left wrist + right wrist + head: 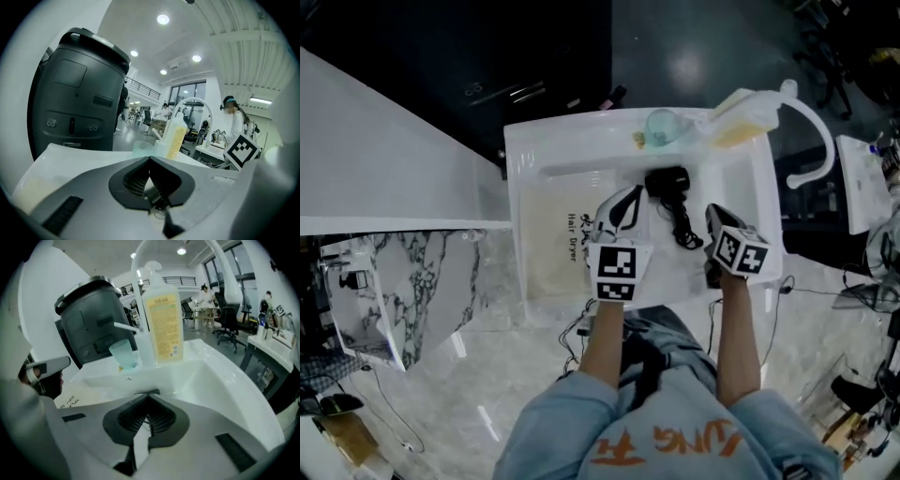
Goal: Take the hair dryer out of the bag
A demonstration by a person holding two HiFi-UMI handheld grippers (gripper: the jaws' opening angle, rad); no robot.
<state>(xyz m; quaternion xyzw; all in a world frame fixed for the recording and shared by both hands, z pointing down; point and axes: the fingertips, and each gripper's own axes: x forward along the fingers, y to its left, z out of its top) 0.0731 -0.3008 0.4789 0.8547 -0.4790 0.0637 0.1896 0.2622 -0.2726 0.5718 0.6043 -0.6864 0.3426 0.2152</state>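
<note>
The black hair dryer (668, 181) lies in the white sink (741, 187), its cord (682, 225) trailing toward me. The cream bag (546, 248) printed "Hair Dryer" lies flat to its left, and a corner of it shows in the right gripper view (70, 399). My left gripper (617, 208) hovers between bag and dryer, jaws shut (150, 161); I cannot make out anything held in them. My right gripper (712, 220) is raised to the right of the cord, jaws shut (149, 397) with nothing between them.
A soap bottle (161, 326) and a pale blue cup (123, 352) stand on the sink's far rim, with a white faucet (811, 122) at the right. A dark grey machine (77, 93) stands behind the sink. People and desks fill the room beyond.
</note>
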